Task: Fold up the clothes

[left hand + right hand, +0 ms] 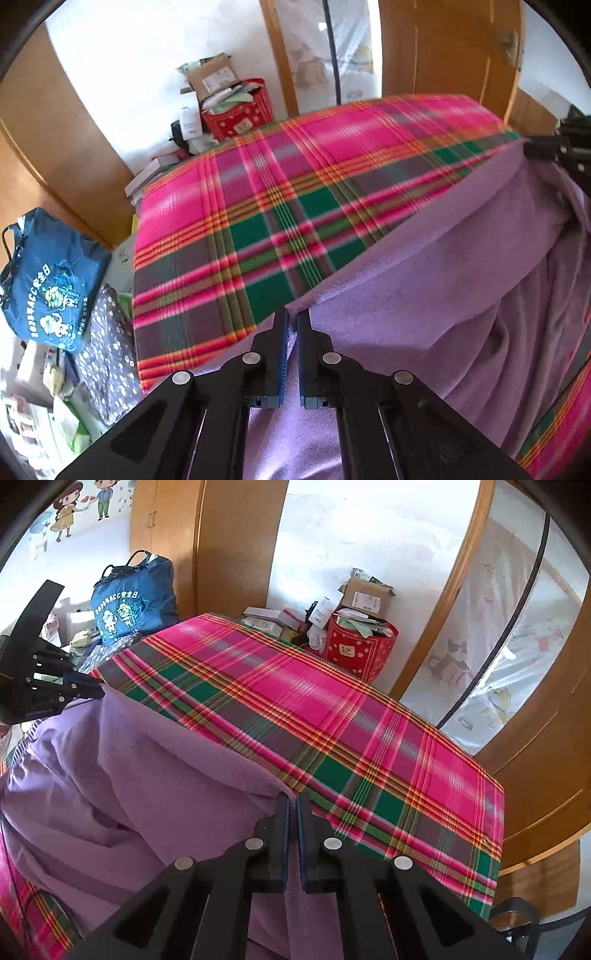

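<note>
We see our left claw (292, 317) clenched on one corner of the purple cloth (424, 280), our right claw (292, 801) gripping another; plaid tabletop (258, 192) lies ahead.

Right gripper (291, 801) pinching purple garment (155, 746) edge over pink plaid cloth (332, 709).

We see both fisheye views from just behind each tool's jaws, angled steeply down and close to the pink-and-green plaid bedcover (295, 192). Both share that cover, the lilac fleece garment (129, 757) on it, and the red patterned box (360, 648) beyond.
</note>
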`<action>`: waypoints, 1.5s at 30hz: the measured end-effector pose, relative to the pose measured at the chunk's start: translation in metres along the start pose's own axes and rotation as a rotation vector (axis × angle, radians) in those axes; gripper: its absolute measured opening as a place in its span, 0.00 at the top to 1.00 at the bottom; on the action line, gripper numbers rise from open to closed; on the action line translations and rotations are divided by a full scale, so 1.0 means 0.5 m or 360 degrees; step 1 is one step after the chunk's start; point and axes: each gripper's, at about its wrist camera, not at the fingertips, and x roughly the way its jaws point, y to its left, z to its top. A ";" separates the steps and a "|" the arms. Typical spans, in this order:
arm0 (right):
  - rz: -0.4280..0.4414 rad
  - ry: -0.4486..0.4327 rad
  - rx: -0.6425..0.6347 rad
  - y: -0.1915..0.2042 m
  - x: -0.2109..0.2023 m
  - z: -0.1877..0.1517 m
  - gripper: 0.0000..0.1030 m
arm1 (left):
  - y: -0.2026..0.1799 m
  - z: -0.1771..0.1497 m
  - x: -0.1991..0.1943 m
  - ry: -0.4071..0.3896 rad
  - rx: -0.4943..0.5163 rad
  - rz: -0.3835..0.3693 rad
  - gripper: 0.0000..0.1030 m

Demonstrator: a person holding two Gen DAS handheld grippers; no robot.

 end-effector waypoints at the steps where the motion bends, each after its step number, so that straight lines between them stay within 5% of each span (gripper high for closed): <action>1: -0.0004 0.0002 -0.0003 -0.002 0.000 0.006 0.96 | 0.004 0.003 -0.001 -0.0006 -0.0018 0.0007 0.97; 17: -0.0304 0.0046 -0.0226 -0.005 0.108 0.120 1.00 | 0.092 0.051 0.070 0.0080 -0.0344 0.0107 0.97; 23: -0.0162 0.0087 -0.0175 -0.013 0.151 0.127 0.99 | 0.108 0.047 0.117 0.0148 -0.0427 0.0057 0.97; 30: 0.0174 0.0175 -0.0082 -0.071 0.120 0.068 0.93 | 0.112 0.041 0.142 0.0180 -0.0445 0.0048 0.97; 36: 0.0076 0.0198 -0.0044 -0.108 0.038 -0.027 0.85 | 0.115 0.034 0.147 0.0211 -0.0464 0.0033 0.97; 45: -0.0025 0.0117 0.0322 -0.150 -0.100 -0.171 0.70 | 0.093 0.010 0.060 0.0199 -0.0561 -0.0055 0.92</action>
